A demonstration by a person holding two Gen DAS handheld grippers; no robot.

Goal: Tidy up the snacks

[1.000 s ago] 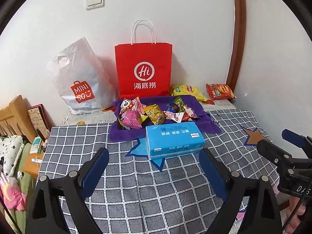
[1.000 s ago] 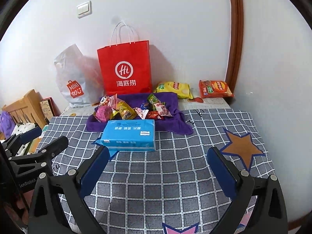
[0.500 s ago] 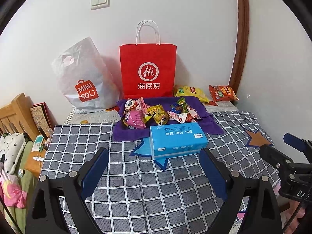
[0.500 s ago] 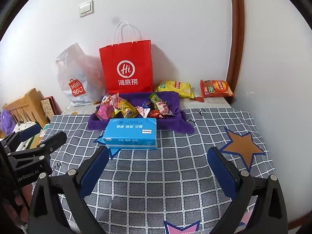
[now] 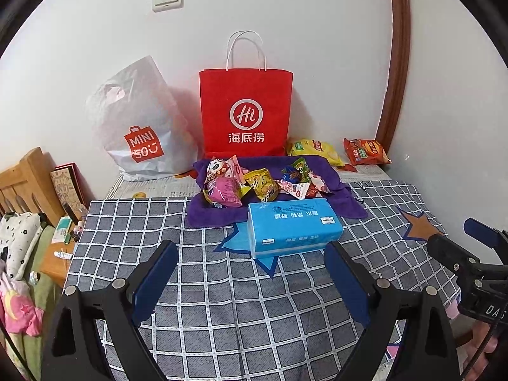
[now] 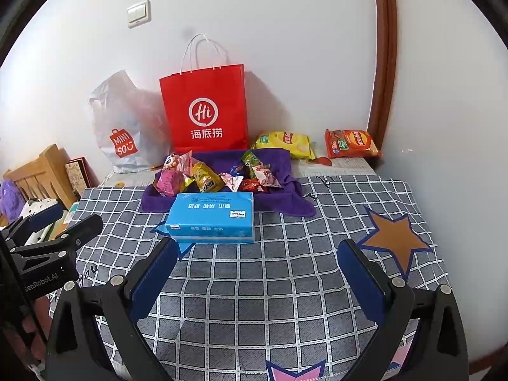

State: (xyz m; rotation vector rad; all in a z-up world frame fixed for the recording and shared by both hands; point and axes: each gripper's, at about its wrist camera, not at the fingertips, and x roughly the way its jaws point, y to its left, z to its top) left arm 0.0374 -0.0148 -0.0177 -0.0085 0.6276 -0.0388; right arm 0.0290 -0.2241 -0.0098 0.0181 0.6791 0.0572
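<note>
Even, soft indoor light; the red paper bag [image 6: 204,108] casts a faint shadow rightward on the wall [image 6: 285,47]. Focus is sharp centrally; fisheye curvature and black vignetting mark the edges.

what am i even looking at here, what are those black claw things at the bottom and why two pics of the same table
Each picture comes from a fisheye camera on a hand-held gripper, looking along its two fingers. One shows the left gripper, the other the right gripper. Both are open and hold nothing. On the checked cloth lies a blue tissue pack; behind it, small snack packets sit on a purple towel. A red paper bag and a white plastic bag stand by the wall, with two chip bags beside them.
</note>
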